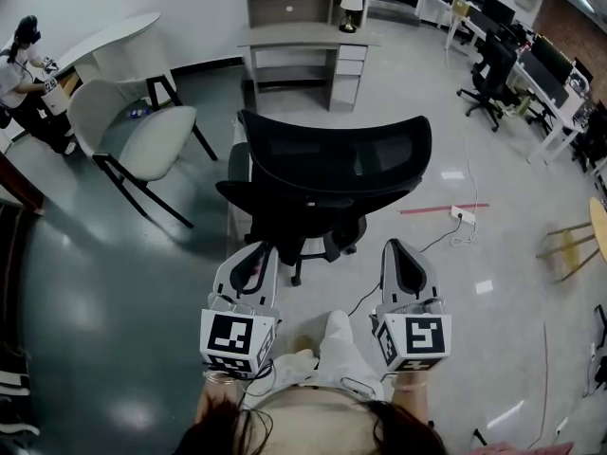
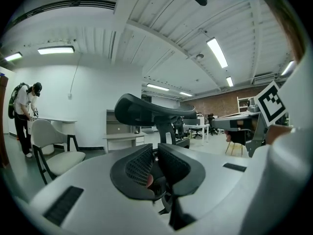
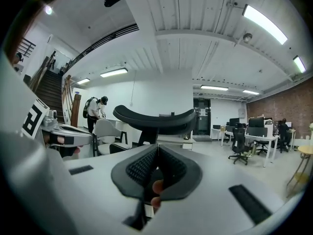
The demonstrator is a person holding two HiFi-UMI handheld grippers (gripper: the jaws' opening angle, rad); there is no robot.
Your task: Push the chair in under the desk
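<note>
Behind the black chair (image 1: 332, 159), left tongs (image 1: 259, 250) and right tongs (image 1: 395, 248) are both clenched, gripping nothing.

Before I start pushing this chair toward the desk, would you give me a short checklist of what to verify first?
1. Left gripper shut and empty: ok.
2. Right gripper shut and empty: ok.
3. Both grippers touching the chair: not ok, both are short of its backrest.
4. Chair's back toward me, desk beyond it: ok.
5. Floor between chair and desk free: cannot tell, the chair hides part of it.
6. Cable of the power strip away from the chair's wheels: cannot tell.
</note>
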